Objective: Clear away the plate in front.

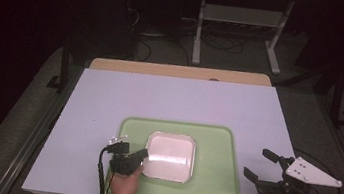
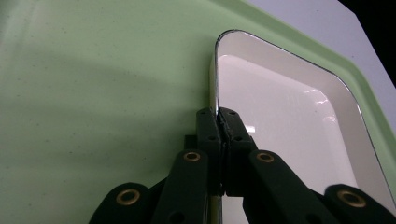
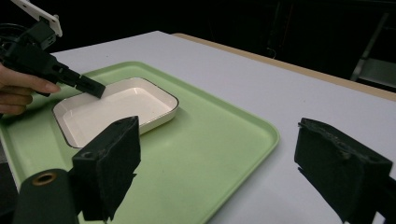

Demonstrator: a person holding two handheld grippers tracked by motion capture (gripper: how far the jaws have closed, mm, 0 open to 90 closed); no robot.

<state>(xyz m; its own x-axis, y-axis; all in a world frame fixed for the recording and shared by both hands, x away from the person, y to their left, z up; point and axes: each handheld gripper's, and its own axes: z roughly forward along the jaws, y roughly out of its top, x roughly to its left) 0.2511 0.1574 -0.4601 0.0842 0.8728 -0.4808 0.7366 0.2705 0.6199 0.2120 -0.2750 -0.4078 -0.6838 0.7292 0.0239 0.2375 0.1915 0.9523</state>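
L tongs (image 2: 218, 122) clamped on white dish (image 1: 170, 156) rim, green tray (image 1: 219, 184) under, R tongs (image 1: 262, 166) wide open, empty

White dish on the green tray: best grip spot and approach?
Pinch the raised rim of the white dish: thin and upright, it fits between the jaws, one inside, one outside. The left gripper is already shut on its left edge, so come from the free right side with the open right gripper.

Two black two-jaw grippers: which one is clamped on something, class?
The left gripper: its jaws are shut on the rim of the white rounded-square enamel dish. The right gripper stands open beside the green tray.
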